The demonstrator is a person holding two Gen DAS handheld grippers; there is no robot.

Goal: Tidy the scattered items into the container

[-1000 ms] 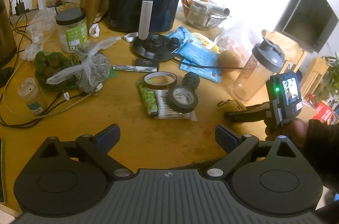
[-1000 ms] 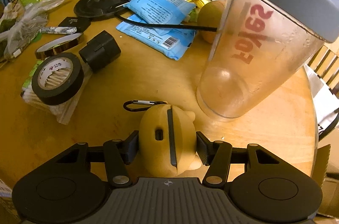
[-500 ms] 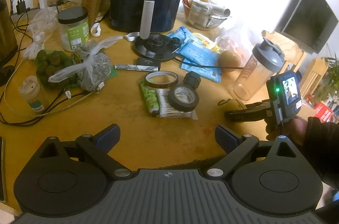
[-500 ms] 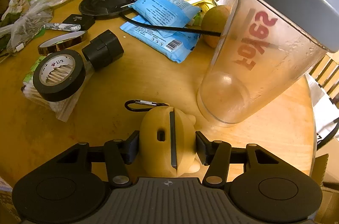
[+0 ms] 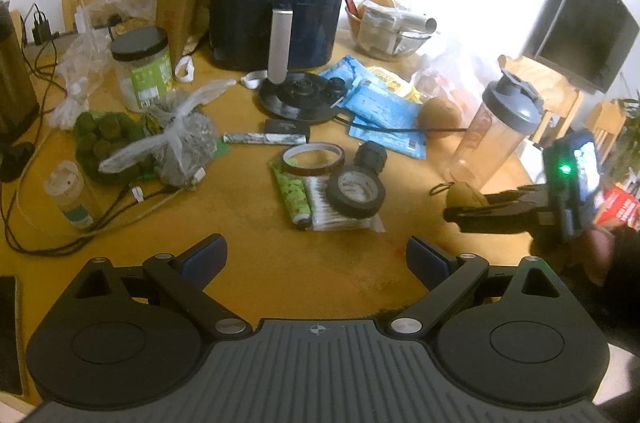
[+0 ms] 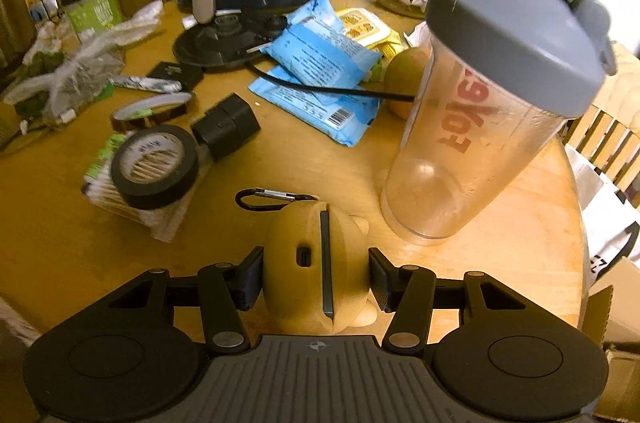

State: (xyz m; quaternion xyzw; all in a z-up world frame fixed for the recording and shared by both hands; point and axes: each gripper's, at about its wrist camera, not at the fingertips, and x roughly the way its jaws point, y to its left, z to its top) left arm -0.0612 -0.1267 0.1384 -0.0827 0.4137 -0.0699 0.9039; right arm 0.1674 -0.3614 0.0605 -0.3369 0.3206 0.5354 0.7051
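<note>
My right gripper [image 6: 316, 275] is shut on a tan earbud case [image 6: 320, 263] with a black carabiner [image 6: 268, 199] at its front. In the left wrist view that right gripper [image 5: 456, 211] holds the case [image 5: 464, 195] near the table's right edge, beside a clear shaker bottle [image 5: 496, 139]. My left gripper [image 5: 316, 255] stands open over bare wood with nothing between its fingers. Scattered ahead lie a black tape roll [image 5: 354, 193] on a cotton swab pack [image 5: 332, 219], an amber tape ring [image 5: 312, 159], a black adapter [image 5: 370, 157] and a green tube [image 5: 290, 197].
The shaker bottle [image 6: 480, 127] stands close to the right of the case. Blue packets [image 5: 384, 115], a brown fruit [image 5: 440, 113], a black air fryer [image 5: 280, 3], a glass bowl [image 5: 388, 35], a jar [image 5: 142, 67], bagged items [image 5: 176, 147] and cables [image 5: 48, 231] crowd the table. A cardboard flap [image 6: 612, 319] shows off the right edge.
The right gripper, still shut on the case, has drawn back and upward from the shaker bottle. The left gripper has stayed open and hardly moved.
</note>
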